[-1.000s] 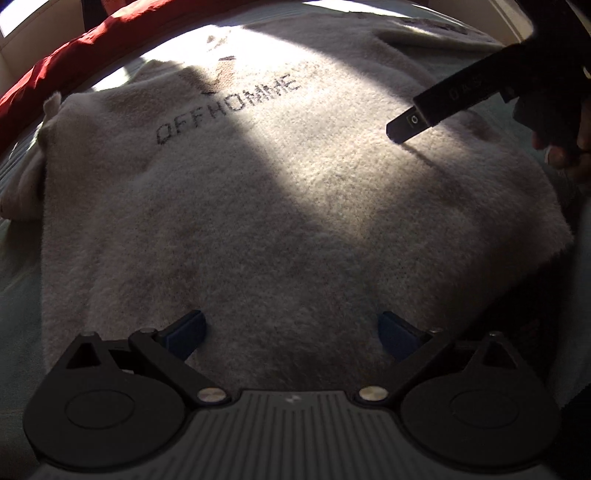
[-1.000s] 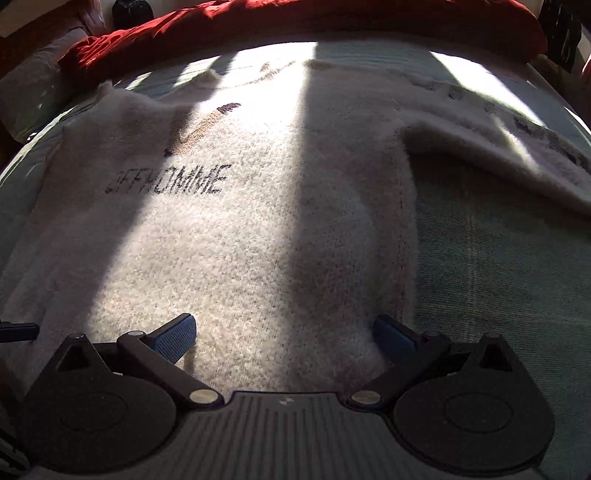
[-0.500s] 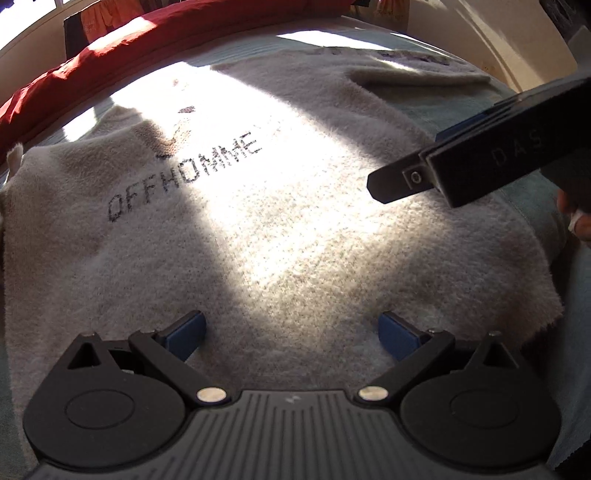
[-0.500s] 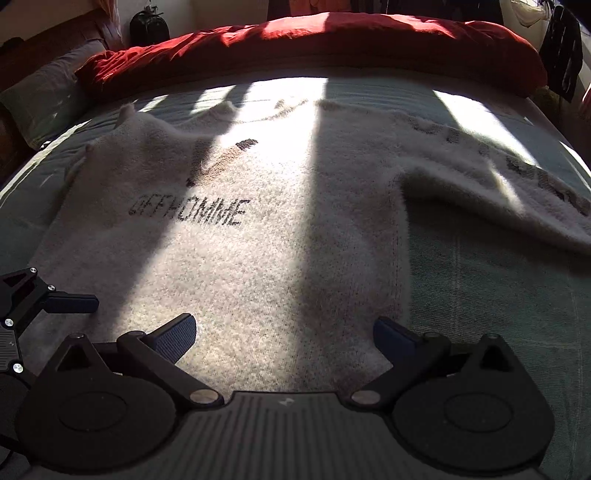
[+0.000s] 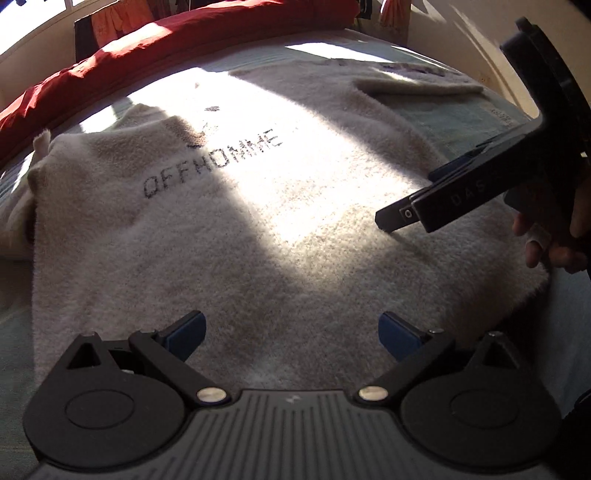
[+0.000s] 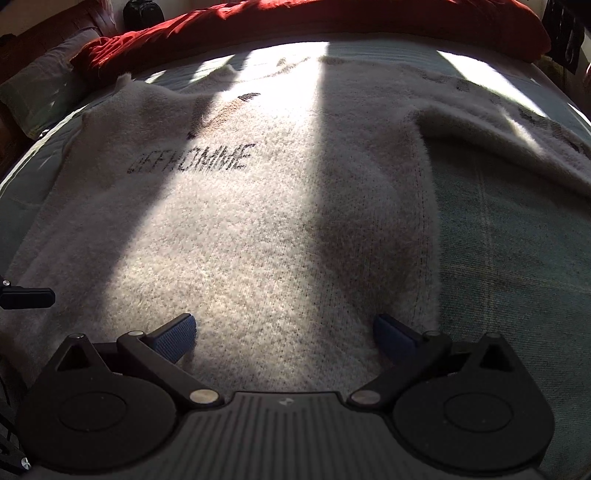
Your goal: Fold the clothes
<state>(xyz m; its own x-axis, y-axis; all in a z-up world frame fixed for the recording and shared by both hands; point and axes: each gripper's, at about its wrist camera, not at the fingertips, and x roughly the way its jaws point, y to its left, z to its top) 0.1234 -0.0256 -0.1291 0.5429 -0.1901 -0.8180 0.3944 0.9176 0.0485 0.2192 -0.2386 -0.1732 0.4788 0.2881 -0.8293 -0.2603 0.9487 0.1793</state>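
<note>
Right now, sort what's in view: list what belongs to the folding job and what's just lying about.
For the job:
- fuzzy cream sweater, spread flat
- its outstretched sleeve
- left gripper, open
- right gripper, open

Lying about:
- red duvet
- grey pillow
- green bedspread under the sweater

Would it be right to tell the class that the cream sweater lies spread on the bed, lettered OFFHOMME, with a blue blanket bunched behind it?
No: the blanket is red, as the right wrist view shows. The cream sweater does lie spread on the bed, lettered OFFHOMME.
</note>
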